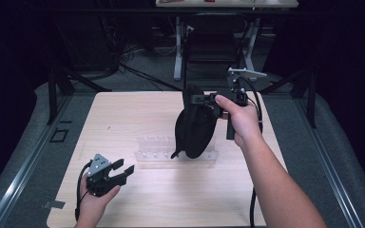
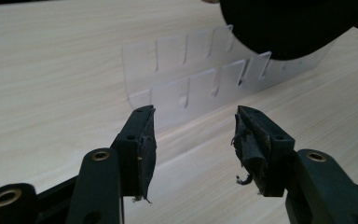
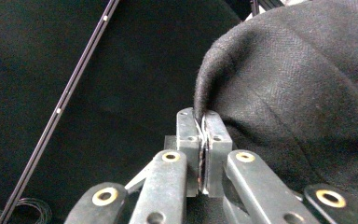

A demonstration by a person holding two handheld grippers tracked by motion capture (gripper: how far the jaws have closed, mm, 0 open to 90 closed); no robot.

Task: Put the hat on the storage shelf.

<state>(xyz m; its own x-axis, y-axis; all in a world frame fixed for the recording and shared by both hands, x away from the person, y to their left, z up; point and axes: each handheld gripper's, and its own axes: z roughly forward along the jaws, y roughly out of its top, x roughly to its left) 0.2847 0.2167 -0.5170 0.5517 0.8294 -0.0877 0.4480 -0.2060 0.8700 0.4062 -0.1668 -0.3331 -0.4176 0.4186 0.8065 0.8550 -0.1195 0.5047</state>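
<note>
A black fabric cap (image 1: 195,126) hangs above the wooden table (image 1: 138,109), over the right end of a clear plastic slotted rack (image 1: 154,154). My right gripper (image 1: 204,99) is shut on the cap's upper edge; in the right gripper view the jaws (image 3: 202,121) pinch the rim of the cloth (image 3: 298,93). Near the table's front left corner my left gripper (image 1: 123,170) stands open and holds nothing. In the left gripper view its jaws (image 2: 193,135) point at the rack (image 2: 200,79), with the cap (image 2: 284,28) hanging above the rack's far end.
A black chair (image 1: 211,42) and desk legs stand beyond the table's far edge, with cables on the floor. Metal rails (image 1: 24,161) run along both sides of the table. Bare wood lies between the left gripper and the rack.
</note>
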